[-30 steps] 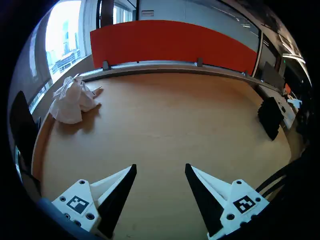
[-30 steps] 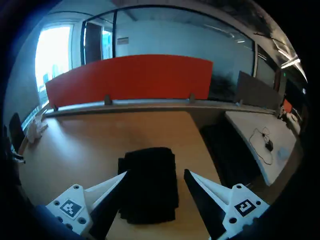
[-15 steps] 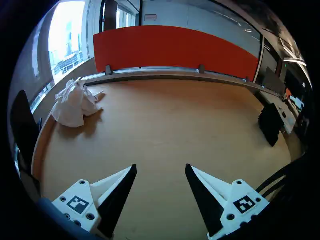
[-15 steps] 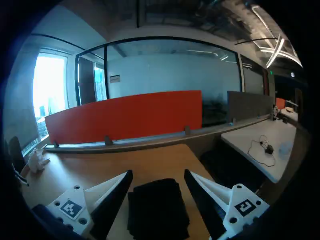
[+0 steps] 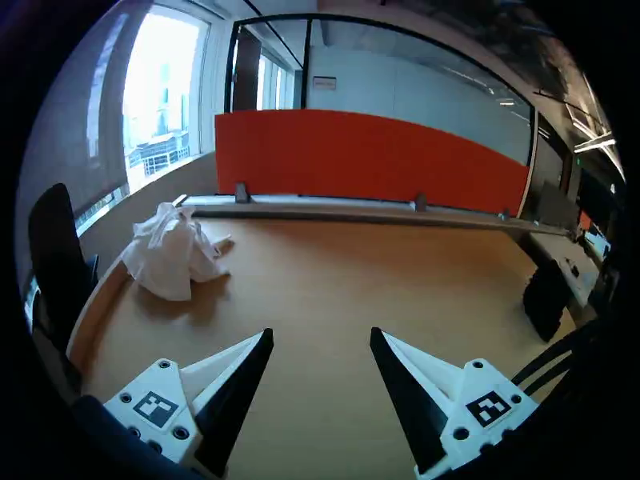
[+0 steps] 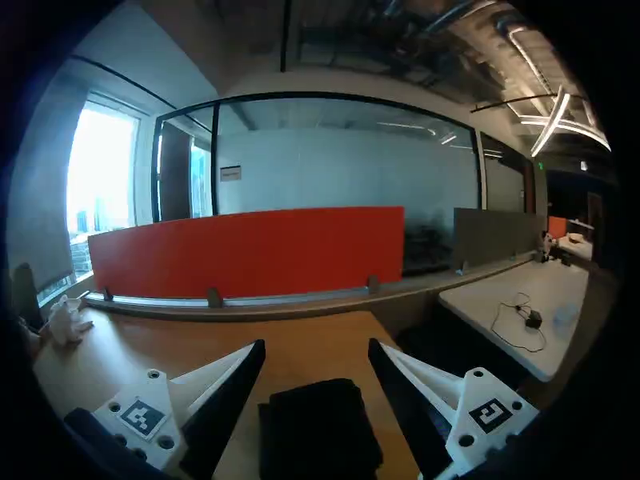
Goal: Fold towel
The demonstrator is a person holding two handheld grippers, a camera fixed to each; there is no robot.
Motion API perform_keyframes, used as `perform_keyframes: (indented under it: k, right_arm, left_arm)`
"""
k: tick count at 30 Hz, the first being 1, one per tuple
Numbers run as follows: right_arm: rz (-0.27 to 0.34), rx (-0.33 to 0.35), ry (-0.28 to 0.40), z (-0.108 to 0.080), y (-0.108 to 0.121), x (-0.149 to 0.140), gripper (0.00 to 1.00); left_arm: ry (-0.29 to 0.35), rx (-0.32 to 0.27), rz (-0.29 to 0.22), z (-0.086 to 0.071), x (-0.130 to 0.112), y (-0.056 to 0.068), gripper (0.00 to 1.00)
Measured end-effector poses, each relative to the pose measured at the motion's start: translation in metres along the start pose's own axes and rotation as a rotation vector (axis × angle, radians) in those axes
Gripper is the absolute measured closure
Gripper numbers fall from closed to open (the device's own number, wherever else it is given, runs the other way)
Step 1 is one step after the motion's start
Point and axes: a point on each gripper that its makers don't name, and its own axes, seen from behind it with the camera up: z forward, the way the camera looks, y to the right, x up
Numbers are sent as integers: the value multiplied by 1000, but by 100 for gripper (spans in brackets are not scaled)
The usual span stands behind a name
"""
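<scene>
A crumpled white towel (image 5: 170, 256) lies at the far left of the wooden table (image 5: 344, 280), well ahead and to the left of my open left gripper (image 5: 318, 340). The same towel (image 6: 66, 322) is a small white heap at the left edge of the right gripper view. A folded black towel stack (image 6: 320, 428) lies on the table right under and between the fingers of my open right gripper (image 6: 314, 352), which hovers above it without touching. That black stack (image 5: 546, 298) also stands at the right table edge in the left gripper view.
A red divider panel (image 5: 368, 164) runs along the table's far edge. A black chair (image 5: 56, 264) stands off the left side. To the right a white desk (image 6: 512, 320) carries a cable and small items. Windows are at the left.
Both gripper views have tilted upward. The white towel sits lower in the left gripper view, and the black stack has slid down toward the bottom of the right gripper view. Both grippers stayed open.
</scene>
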Motion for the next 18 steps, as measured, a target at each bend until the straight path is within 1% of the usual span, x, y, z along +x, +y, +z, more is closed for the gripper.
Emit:
perform_keyframes:
  k: [5,8,11,14,18]
  right_arm:
    - [-7,0,33,-2,-6,12,0]
    - [-19,6,47,-3,-13,18,0]
    - [-31,15,59,-6,-24,27,0]
    - [-48,30,81,-9,-43,38,1]
    - [-66,47,108,-13,-73,52,0]
  left_arm:
    - [129,35,-6,-2,45,-13,11]
    - [184,42,-4,-1,65,-18,11]
    - [218,52,-4,0,79,-23,11]
    - [251,58,-3,0,92,-26,11]
    - [283,54,-3,2,104,-27,11]
